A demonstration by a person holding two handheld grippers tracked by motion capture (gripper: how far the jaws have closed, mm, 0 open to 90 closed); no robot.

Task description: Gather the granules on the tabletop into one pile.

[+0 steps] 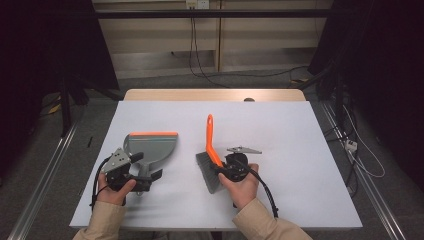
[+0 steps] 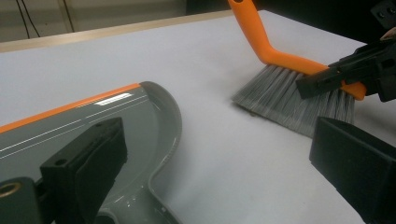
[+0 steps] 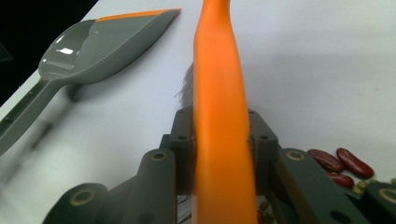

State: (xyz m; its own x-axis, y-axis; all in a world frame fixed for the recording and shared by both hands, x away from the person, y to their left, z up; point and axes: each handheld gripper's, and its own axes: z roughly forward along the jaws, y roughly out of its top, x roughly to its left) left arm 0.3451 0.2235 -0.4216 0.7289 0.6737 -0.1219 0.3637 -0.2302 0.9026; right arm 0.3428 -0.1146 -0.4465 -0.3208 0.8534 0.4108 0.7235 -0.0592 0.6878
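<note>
Your left hand [image 1: 116, 192] sits low at the near left, holding the left gripper [image 1: 142, 171] level with its jaws wide apart and nothing pressed between them. Your right hand [image 1: 241, 187] wraps the right gripper [image 1: 220, 167], whose jaws are clamped tight, angled toward the table's middle. Both sleeves enter from the near edge.

no legible text, label, brand, number or sign appears in any view.
</note>
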